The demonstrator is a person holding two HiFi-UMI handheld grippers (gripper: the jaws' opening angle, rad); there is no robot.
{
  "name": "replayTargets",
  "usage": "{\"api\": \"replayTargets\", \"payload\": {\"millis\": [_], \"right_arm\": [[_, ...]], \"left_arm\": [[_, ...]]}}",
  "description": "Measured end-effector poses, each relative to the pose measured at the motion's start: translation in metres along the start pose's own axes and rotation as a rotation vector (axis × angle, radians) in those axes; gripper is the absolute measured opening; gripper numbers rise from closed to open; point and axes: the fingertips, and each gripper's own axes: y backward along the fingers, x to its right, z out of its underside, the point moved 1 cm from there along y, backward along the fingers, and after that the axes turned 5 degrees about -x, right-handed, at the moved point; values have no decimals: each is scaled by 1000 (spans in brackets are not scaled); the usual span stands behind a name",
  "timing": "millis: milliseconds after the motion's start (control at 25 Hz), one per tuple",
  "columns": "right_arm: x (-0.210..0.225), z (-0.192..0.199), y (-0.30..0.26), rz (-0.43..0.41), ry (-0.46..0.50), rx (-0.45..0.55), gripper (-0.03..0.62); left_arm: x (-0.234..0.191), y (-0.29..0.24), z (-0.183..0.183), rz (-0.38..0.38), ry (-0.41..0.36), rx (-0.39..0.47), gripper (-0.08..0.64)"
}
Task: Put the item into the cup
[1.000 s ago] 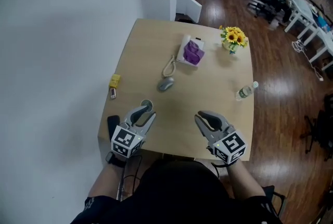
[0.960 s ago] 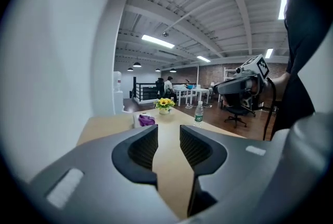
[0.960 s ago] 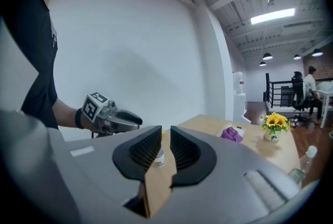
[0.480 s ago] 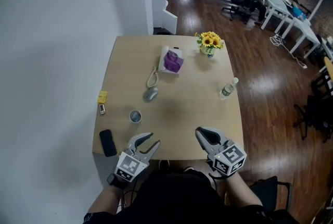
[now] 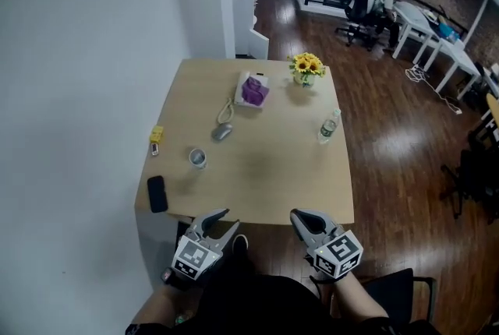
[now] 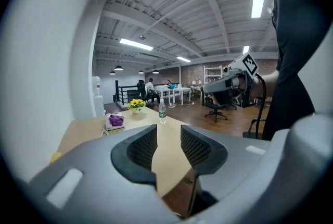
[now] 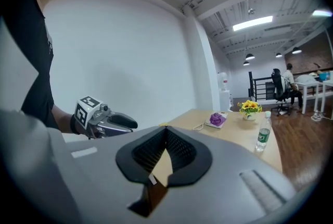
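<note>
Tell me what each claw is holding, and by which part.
Nothing is held. The left claw has its jaws apart, with only the table showing between them; the right claw is shut and empty.

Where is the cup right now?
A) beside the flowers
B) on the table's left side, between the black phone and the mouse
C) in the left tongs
B: the cup stands on the left side of the table, with the black phone toward the near corner and the mouse farther in.
</note>
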Motion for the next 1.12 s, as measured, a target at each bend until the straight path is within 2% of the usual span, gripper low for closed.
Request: {"api": "replayTargets", "payload": {"millis": [80, 200, 440, 640, 1120], "right_arm": [[-11, 14, 21, -6, 4, -1, 8], [-26, 31, 49, -17, -17, -7, 8], [-48, 45, 77, -21, -24, -13, 8], [-69, 42, 79, -30, -13, -5, 8], [-111, 15, 61, -69, 49, 23, 8]], "left_arm": [[28, 10, 9, -5, -23, -31, 135], [61, 27, 17, 2, 4, -47, 137], [91, 53, 18, -1, 11, -48, 135], [96, 66, 17, 9, -6, -36, 135], [75, 96, 16, -2, -49, -15, 135]]}}
